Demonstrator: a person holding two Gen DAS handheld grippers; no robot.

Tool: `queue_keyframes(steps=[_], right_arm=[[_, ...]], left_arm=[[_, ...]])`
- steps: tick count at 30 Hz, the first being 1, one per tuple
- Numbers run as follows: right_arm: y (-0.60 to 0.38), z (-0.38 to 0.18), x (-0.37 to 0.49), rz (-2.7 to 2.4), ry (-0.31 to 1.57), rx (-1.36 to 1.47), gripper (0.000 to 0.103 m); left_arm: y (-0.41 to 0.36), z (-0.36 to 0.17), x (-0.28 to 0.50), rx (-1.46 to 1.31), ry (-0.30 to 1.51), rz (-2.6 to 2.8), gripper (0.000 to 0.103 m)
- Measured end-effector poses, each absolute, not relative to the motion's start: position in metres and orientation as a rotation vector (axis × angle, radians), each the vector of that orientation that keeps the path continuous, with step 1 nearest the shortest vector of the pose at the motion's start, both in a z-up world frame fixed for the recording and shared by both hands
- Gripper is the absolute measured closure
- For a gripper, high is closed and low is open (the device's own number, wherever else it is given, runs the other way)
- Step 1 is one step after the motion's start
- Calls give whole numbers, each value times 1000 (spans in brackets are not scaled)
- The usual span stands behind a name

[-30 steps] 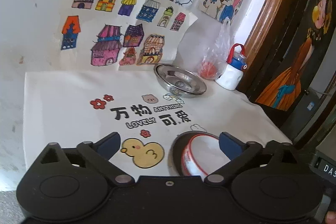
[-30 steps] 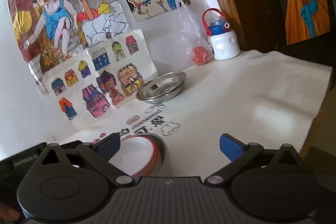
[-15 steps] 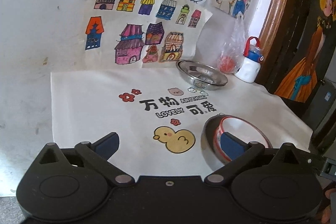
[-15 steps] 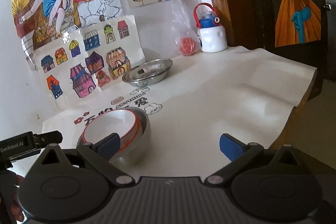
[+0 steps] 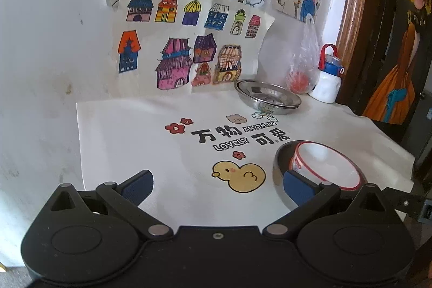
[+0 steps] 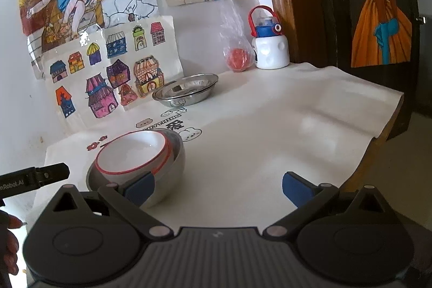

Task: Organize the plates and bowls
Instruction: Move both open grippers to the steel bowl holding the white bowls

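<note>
White bowl (image 6: 132,154) sits beside right claw (image 6: 217,189).

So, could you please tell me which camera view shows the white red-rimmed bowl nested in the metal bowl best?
The right wrist view: the white red-rimmed bowl shows nearly its whole rim and inside, tilted in the metal bowl. In the left wrist view the same bowl is partly hidden behind the left gripper's finger.

A white bowl (image 6: 132,153) with a red rim band sits in a silver-grey metal bowl (image 6: 172,174), and the metal plates (image 5: 267,97) are shiny silver. The cream cloth (image 5: 151,142) carries a yellow duck, red flowers and black lettering. Each hand-held gripper is black with blue pads (image 6: 140,186).
</note>
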State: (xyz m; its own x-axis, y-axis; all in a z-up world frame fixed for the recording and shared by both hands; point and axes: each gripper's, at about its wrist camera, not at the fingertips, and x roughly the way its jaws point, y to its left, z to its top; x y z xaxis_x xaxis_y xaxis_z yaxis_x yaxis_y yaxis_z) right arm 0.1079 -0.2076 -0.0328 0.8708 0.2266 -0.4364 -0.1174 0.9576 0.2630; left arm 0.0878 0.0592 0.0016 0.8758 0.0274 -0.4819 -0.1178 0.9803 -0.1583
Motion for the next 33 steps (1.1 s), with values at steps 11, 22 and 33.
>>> queue_keyframes(steps=[11,22,33], right_arm=[[-205,-25,124,175,487,161,0],[-189,-14,149,242,585,45,0],[-172,5,169,226,714,-103,0]], left_arm=[[54,-3,106,-156,553,2,1],[52,1,125,-125,615,-26,1],[46,9,151,-82,761,-112,5]])
